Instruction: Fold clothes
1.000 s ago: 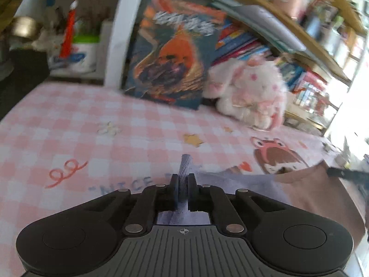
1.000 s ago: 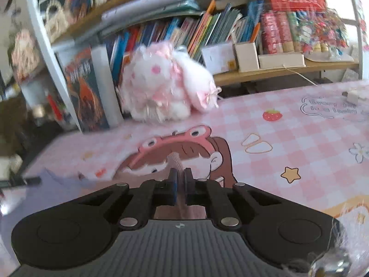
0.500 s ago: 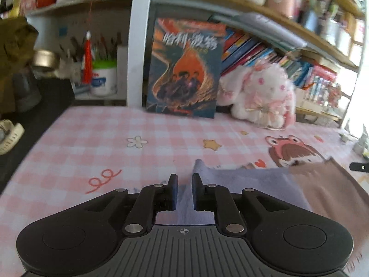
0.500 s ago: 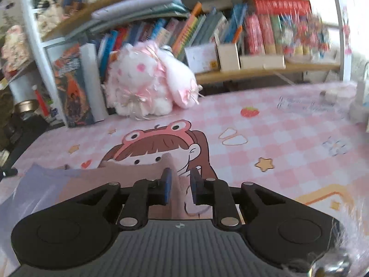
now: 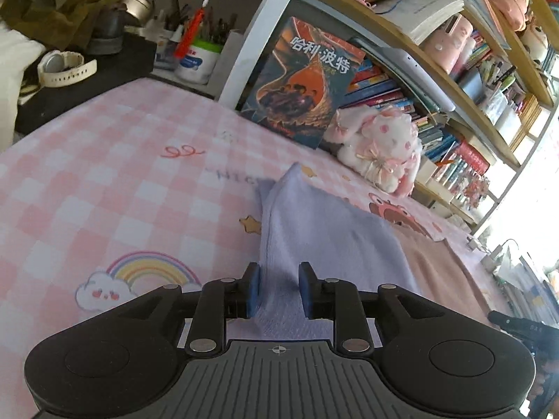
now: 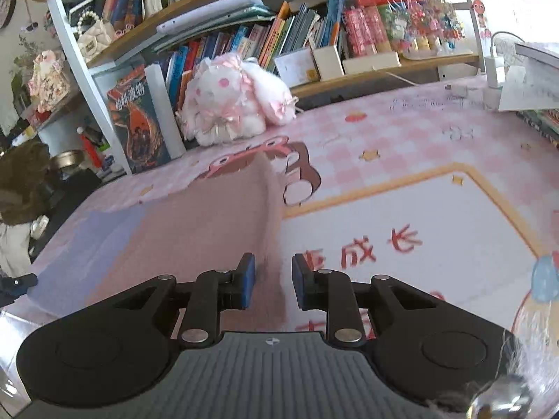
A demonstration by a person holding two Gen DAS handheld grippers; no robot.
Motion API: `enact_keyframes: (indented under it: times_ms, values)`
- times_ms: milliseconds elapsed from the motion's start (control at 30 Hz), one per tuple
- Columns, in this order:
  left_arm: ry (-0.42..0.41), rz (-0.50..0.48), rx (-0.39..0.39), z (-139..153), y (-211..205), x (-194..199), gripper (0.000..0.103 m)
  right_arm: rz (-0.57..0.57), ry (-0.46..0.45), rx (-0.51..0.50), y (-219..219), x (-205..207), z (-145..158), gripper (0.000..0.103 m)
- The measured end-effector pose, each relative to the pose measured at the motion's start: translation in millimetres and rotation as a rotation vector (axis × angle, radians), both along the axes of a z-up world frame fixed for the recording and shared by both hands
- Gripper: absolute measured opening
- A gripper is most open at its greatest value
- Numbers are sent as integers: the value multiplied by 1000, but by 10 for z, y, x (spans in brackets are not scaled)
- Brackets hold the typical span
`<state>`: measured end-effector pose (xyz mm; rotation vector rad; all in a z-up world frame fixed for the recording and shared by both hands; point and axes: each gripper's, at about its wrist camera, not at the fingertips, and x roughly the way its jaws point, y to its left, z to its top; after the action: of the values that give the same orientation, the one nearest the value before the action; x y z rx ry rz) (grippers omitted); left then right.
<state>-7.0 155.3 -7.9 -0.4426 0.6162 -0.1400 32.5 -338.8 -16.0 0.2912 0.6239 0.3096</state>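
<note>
Left gripper [image 5: 278, 289]: jaws just opened, pads apart, lavender end of the cloth [image 5: 314, 230] between them, unclamped.
Cloth: flat on the pink checked mat [image 5: 104, 181], lavender left, dusty pink right.
Right gripper [image 6: 273, 281]: jaws just opened, apart, straddling the cloth's pink edge.

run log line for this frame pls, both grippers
left gripper: jaws just opening, lilac cloth half between, released | right gripper: jaws just opening, pink cloth half released | cloth flat

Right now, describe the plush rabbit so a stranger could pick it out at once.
Find the bookshelf behind the pink checked table. The plush rabbit sits at its foot, right of the upright dark-covered book. It is the only fluffy white thing there, with pink spots and bows.
</note>
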Motion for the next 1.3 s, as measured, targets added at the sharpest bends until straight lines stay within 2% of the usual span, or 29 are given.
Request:
enact_keyframes:
  times_ms: [67, 100, 133, 200, 300, 467, 700, 833, 1300]
  values:
    - [-7, -8, -7, -5, -1, -18, 19, -1, 7, -5, 24, -29, -28, 18]
    - [-11, -7, -12, -7, 9, -26, 9, -5, 7, -1, 23, -34, -44, 17]
    - [-16, -1, -21, -10, 31, -38, 6, -9, 8, 4, 21, -38, -61, 17]
    - [-29, 10, -44, -14, 87, -65, 6, -20, 11, 23, 6, -45, -101, 17]
    - [-27, 17, -34, -32, 138, -81, 6, -30, 16, 61, -3, -58, -138, 16]
    - [20, 11, -15, -123, 198, -31, 12, -18, 16, 55, 67, -73, -137, 16]
    - [5, 42, -24, -157, 308, -78, 12, -8, 23, 86, 78, -79, -178, 16]
    - [14, 60, -38, -187, 395, -40, 11, 0, 21, 84, 145, -84, -181, 16]
    - [28, 157, -4, -162, 757, -62, 10, 65, 8, 35, 655, -9, -146, 16]
